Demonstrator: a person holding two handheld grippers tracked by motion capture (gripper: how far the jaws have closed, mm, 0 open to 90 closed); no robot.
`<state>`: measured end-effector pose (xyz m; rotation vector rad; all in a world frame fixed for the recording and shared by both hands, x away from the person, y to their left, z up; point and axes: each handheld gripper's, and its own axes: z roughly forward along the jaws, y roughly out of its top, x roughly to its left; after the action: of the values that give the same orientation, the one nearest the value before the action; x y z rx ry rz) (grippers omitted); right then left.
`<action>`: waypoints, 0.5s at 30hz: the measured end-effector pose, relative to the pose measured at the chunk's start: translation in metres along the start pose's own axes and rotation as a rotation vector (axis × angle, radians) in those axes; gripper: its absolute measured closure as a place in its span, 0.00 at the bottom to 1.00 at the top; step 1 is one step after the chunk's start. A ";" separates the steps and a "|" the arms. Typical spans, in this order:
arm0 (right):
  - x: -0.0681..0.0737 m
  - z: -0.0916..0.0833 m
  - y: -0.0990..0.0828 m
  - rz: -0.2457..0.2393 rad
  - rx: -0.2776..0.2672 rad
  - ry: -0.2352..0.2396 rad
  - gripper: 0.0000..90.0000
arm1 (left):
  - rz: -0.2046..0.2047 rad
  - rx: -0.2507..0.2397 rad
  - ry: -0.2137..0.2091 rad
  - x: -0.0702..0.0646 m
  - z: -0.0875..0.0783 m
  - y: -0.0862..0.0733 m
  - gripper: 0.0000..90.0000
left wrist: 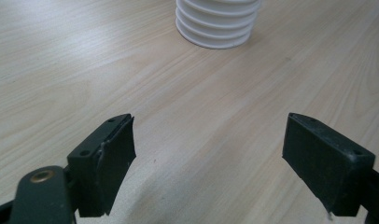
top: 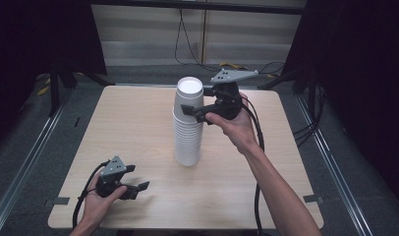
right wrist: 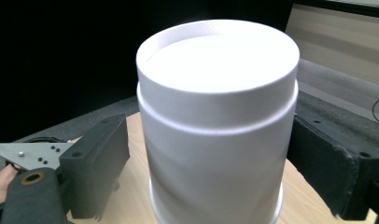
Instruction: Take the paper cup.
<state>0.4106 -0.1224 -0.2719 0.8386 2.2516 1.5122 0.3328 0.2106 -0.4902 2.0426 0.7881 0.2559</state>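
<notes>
Upside-down top cup (top: pixel 188 96), axis vertical, on upright stack (top: pixel 187 140).

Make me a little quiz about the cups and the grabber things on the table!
1. Which gripper has its jaws either side of the top white paper cup of the upside-down stack of white paper cups?
2. True or false: the stack lies on its side on the light wooden table.
3. What is between the jaws of the left gripper?
Key: 1 the right gripper; 2 false, it stands upright; 3 nothing, just bare table.
</notes>
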 end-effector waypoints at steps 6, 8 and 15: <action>-0.002 0.005 0.005 -0.003 0.017 -0.004 0.15 | -0.001 -0.001 -0.001 0.000 0.000 0.000 0.19; -0.001 0.010 0.007 -0.017 0.031 -0.010 0.15 | -0.006 -0.003 -0.003 -0.001 0.000 0.000 0.19; -0.002 0.019 0.008 -0.008 0.046 -0.016 0.16 | 0.000 -0.001 0.000 0.000 -0.001 0.000 0.19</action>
<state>0.4248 -0.1072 -0.2720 0.8499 2.2838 1.4501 0.3320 0.2108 -0.4901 2.0414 0.7881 0.2562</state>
